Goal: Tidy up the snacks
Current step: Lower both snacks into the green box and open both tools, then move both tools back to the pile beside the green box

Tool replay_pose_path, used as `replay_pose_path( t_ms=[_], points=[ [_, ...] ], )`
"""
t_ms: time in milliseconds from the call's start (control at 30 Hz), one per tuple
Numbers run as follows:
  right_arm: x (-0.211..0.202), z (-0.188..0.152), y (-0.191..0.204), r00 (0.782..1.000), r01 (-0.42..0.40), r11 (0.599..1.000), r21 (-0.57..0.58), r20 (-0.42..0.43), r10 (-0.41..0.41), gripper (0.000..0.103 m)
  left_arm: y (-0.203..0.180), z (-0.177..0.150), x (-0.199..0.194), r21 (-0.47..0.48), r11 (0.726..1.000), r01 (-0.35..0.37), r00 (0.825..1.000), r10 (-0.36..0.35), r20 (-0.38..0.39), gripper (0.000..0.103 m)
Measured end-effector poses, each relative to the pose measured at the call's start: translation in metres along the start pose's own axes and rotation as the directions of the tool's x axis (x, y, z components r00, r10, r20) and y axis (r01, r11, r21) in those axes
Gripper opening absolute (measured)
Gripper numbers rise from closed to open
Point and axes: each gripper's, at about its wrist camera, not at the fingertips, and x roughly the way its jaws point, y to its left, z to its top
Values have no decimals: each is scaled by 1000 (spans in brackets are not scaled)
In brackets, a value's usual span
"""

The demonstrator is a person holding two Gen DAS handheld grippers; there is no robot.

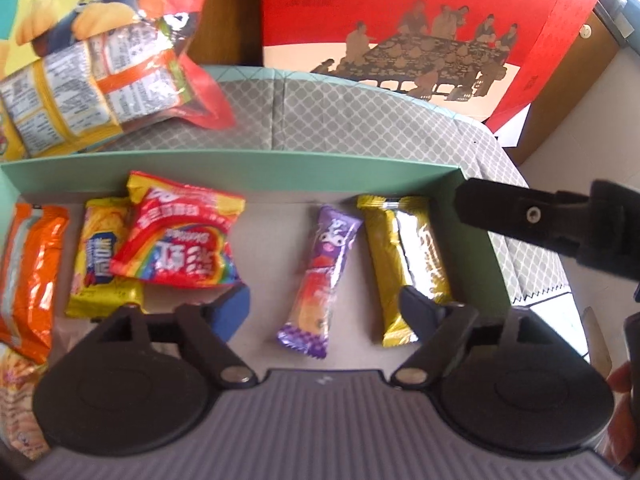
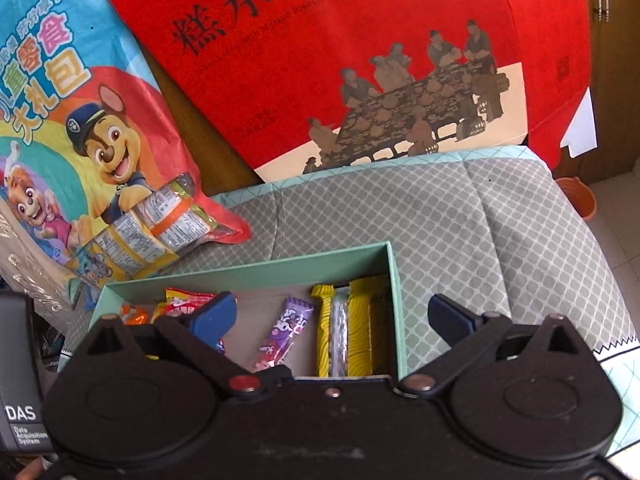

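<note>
A mint-green box (image 1: 240,168) (image 2: 248,268) holds several snacks: an orange pack (image 1: 28,276), a yellow pack (image 1: 100,256), a red rainbow candy bag (image 1: 180,236), a purple bar (image 1: 320,276) (image 2: 280,332) and a yellow bar (image 1: 404,256) (image 2: 352,324). My left gripper (image 1: 324,308) is open and empty, low over the box, its fingers either side of the purple bar. My right gripper (image 2: 336,316) is open and empty above the box's near right corner; it shows in the left wrist view (image 1: 532,216).
The box sits on a grey diamond-pattern cloth (image 2: 460,232). A cartoon-dog snack bag (image 2: 92,152) (image 1: 92,64) lies at the back left. A red gift bag (image 2: 360,52) (image 1: 400,20) stands behind. An orange bucket (image 2: 580,200) is on the floor at right.
</note>
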Motion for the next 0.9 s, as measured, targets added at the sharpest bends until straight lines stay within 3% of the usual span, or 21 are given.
replay_pose_path(
  t_ms=[467,900],
  points=[
    [-41,-40,-2,999,-24,998,57,-21,26,103,3,-43,-54,57,998,-1,1000,-1,23,101],
    [-93,-88,-7,996,-92,995,49,-10,93,103,1,-110,-114,153,988,6,998,-16,58,102]
  ],
)
